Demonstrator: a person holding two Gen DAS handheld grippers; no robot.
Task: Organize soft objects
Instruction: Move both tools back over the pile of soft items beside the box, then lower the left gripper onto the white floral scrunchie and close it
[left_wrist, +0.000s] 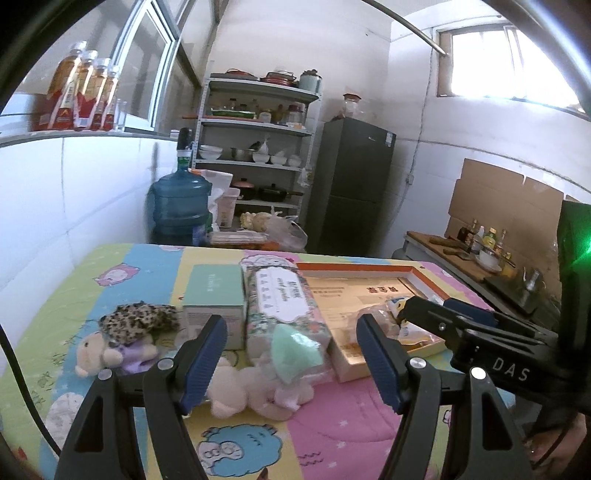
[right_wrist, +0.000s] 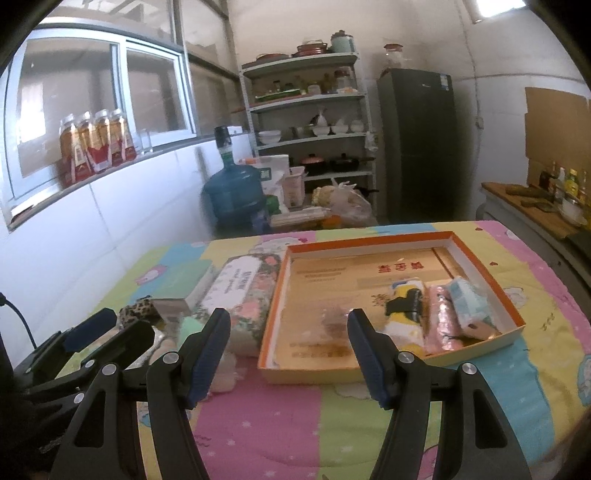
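Lying on quilted cloth (left_wrist: 332, 417), fluffy pink plush (left_wrist: 255, 391), shallow cardboard tray (right_wrist: 476, 243)

White tiled walls (left_wrist: 74, 192) lit by daylight from a high window (left_wrist: 509, 62). Against the far wall, a grey shelf rack (left_wrist: 255, 147) with 5 shelves of bowls and pots, a dark fridge (left_wrist: 351, 188), a blue water jug (left_wrist: 181, 203). Right, cardboard sheets (left_wrist: 506, 199) behind a worktop (left_wrist: 443, 243).
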